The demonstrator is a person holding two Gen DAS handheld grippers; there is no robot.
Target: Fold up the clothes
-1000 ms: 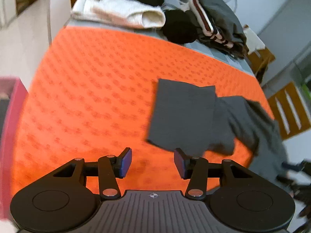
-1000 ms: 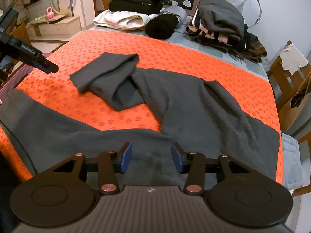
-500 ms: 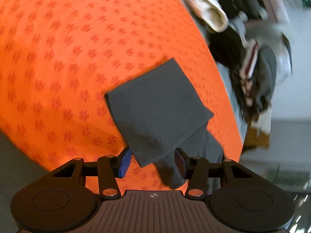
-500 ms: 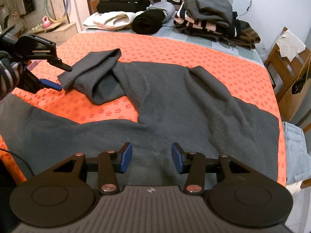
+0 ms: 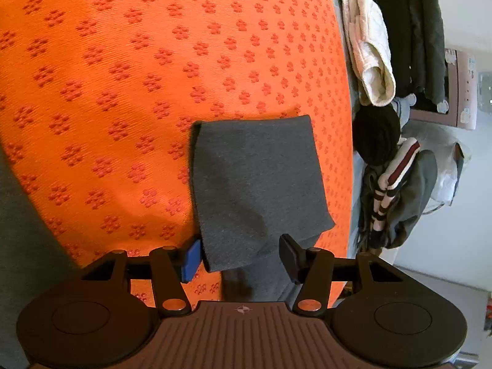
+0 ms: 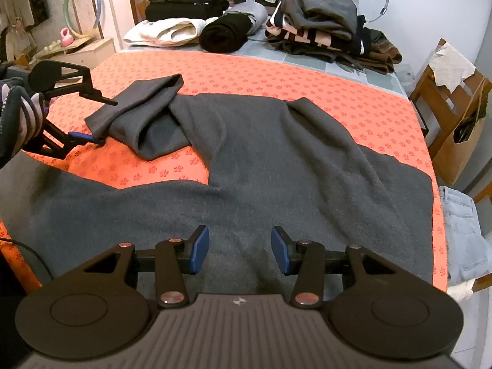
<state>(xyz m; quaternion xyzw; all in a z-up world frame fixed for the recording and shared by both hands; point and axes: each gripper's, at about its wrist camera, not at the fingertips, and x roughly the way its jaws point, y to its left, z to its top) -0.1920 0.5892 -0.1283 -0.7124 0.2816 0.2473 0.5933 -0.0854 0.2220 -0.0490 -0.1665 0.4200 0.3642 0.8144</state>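
**Reaching for the sleeve cuff**

Closing in, the left gripper has its jaws just narrowing around the grey sweater's sleeve, low centre, not yet pinching. The right gripper hovers apart over the hem. Next: pinch, fold inward.

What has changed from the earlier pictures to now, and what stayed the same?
The left tool came down toward the folded grey sleeve and rolled over, so one finger is above the cuff edge and one below it. Its jaws have just been closing around the sleeve, not yet pinching it. The right tool stays open over the grey garment; the orange cloth is unchanged.
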